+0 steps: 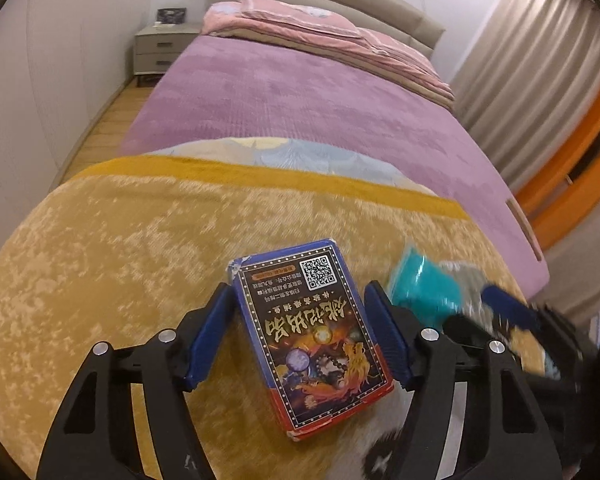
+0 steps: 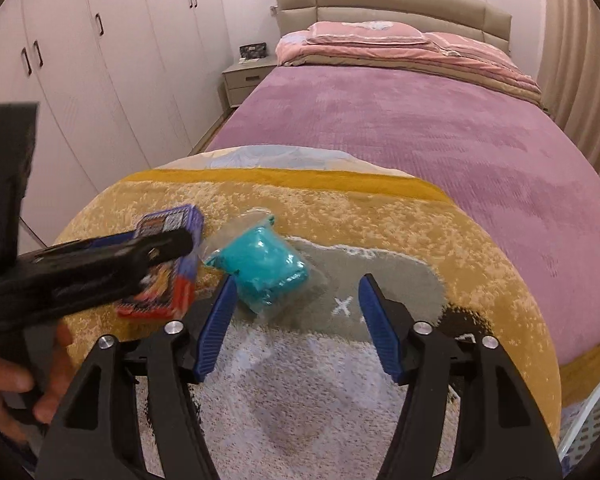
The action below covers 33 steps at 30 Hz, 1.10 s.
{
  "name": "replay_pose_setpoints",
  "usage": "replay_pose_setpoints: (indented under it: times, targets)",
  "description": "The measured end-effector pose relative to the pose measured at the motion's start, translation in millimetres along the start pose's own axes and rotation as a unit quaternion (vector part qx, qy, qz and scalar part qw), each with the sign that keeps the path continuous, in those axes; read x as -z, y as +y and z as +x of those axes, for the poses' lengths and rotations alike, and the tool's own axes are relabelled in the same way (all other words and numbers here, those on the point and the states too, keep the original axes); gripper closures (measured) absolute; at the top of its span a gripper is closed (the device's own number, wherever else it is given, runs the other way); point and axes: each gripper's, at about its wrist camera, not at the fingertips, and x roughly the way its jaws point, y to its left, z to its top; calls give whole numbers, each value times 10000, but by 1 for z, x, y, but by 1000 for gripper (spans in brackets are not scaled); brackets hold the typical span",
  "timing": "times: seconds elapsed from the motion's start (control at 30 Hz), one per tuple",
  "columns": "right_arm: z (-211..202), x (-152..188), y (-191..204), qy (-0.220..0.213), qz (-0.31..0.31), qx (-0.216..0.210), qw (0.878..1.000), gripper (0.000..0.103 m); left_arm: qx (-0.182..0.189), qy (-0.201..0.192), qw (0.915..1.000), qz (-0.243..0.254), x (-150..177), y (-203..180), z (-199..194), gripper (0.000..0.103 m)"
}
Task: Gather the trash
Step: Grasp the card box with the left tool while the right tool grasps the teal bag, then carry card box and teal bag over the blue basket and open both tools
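Observation:
A blue and red card box (image 1: 312,332) with a QR code lies on the yellow plush blanket (image 1: 120,260) at the foot of the bed. My left gripper (image 1: 300,300) is open, its blue fingers on either side of the box, not pressing it. A teal item in a clear plastic bag (image 2: 264,268) lies just right of the box; it also shows blurred in the left wrist view (image 1: 424,288). My right gripper (image 2: 296,296) is open, low over the blanket, with the bag just ahead of its left finger (image 2: 216,328). The box also shows in the right wrist view (image 2: 168,280), partly hidden by the left gripper.
A bed with a purple cover (image 2: 420,128) and folded pink bedding (image 2: 400,48) stretches ahead. White wardrobes (image 2: 80,80) and a bedside cabinet (image 2: 244,76) stand left. A white perforated basket (image 2: 592,420) is at the lower right. Curtains (image 1: 540,60) hang at right.

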Motion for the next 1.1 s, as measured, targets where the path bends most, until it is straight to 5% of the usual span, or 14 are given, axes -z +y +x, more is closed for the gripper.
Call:
replay_pose_setpoints:
  times: [0.13,0.3,0.43,0.53,0.6,0.63,0.7,0.9,1.1]
  targets:
    - [7,-6,6,12,-107,20,9999,35,216,83,9997,2,5,13,-9,64]
    - [18,-12,7,42,-122,66,9999,28,300,50,9995,45,11,19,-16,67]
    - [27,-16,8,123,-187,4,9998,28,469,-155,9988,66,15,15,-23,38]
    - [32,-19,13,147,-339,-3,9993,29,544,-212,9982,169,16,9,-27,32]
    - [36,-20,16,230,-403,-30,9989,39,504,-179,9983,235,18,4,-26,26]
    - [39,-19,16,327,-408,-152,9985,53,491,-122,9983,303,20,0,-24,22]
    - [39,-19,12,363,-338,-165,9986,66,492,39,9978,433,24,-7,-18,20]
    - [28,-14,-22,359,206,-443,9982,68,191,209,9975,652,31,-22,-4,20]
    - [10,0,-40,211,389,-281,9986,68,-406,210,9952,869,28,-42,10,20]
